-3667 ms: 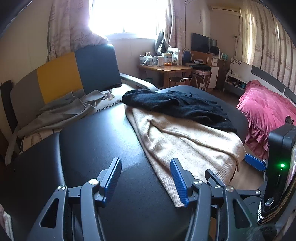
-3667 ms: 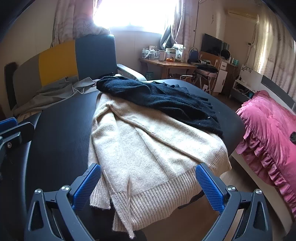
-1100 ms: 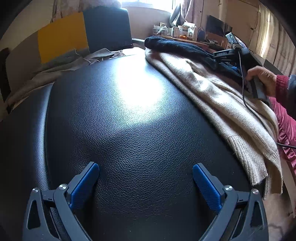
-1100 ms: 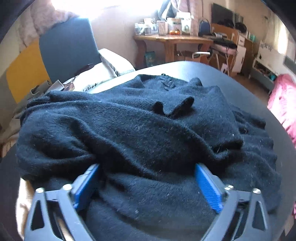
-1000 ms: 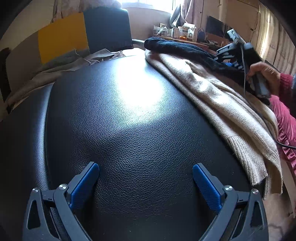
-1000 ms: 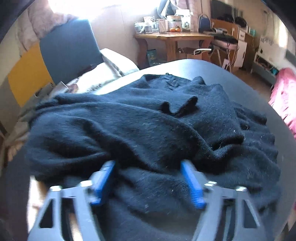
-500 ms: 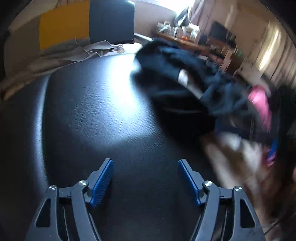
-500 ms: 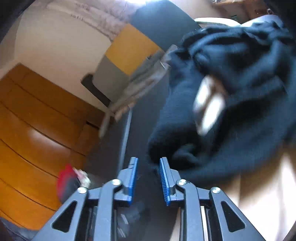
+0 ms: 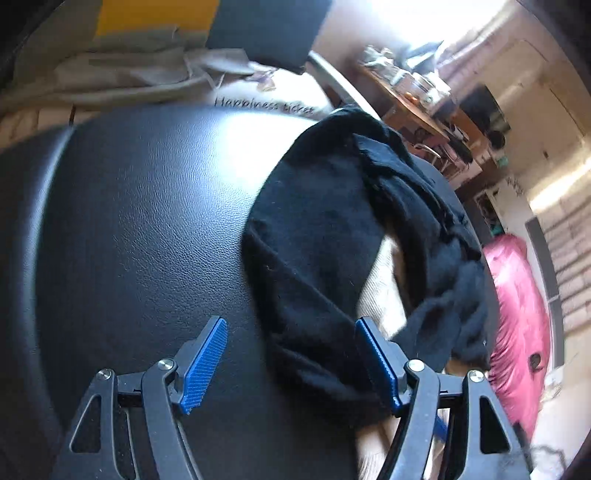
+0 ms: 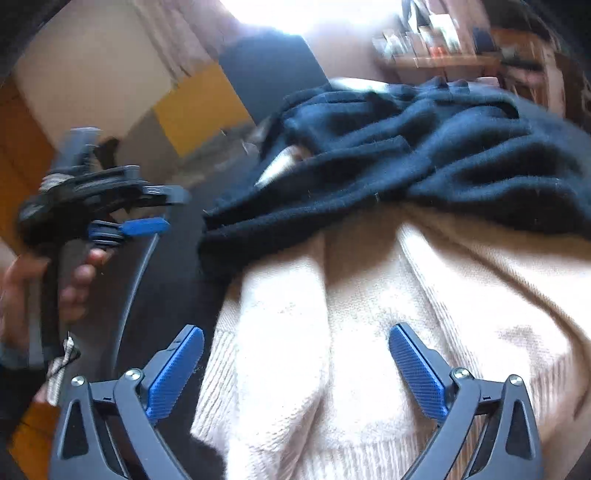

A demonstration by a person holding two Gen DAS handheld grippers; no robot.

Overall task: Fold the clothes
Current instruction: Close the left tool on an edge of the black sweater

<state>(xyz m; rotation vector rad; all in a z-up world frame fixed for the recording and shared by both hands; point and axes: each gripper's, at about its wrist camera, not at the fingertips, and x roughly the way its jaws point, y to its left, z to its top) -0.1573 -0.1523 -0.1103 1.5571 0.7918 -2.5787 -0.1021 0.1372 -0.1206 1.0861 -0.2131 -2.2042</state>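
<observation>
left claw (image 9: 291,365): jaws standing apart, nothing clamped; blue pads (image 9: 205,363) hovering over the black worktop (image 9: 140,229)
black sweater (image 9: 332,236): lying bunched ahead of the left claw and to its right; a fold is running down between the jaws, right up against the right-hand pad. Contact there looks likely, but the dark knit is hiding it, so I cannot tell
right claw (image 10: 295,373): jaws have just been opening and are now standing wide apart, pads pressing on nothing; beige knit lying under the gap
beige sweater (image 10: 369,314): spreading directly below and ahead of the right claw, ribbed hem nearest the claw
black sweater, right view: heaped beyond the beige one, overlapping its far edge, ahead of the right claw
person's hand (image 10: 22,280): gripping the left claw's handle, sitting left of the right claw
sofa (image 9: 155,33): yellow and dark panels beyond the worktop, grey cloth (image 9: 122,77) draped on it
pink bedding (image 9: 517,314): sitting far right of the left claw
</observation>
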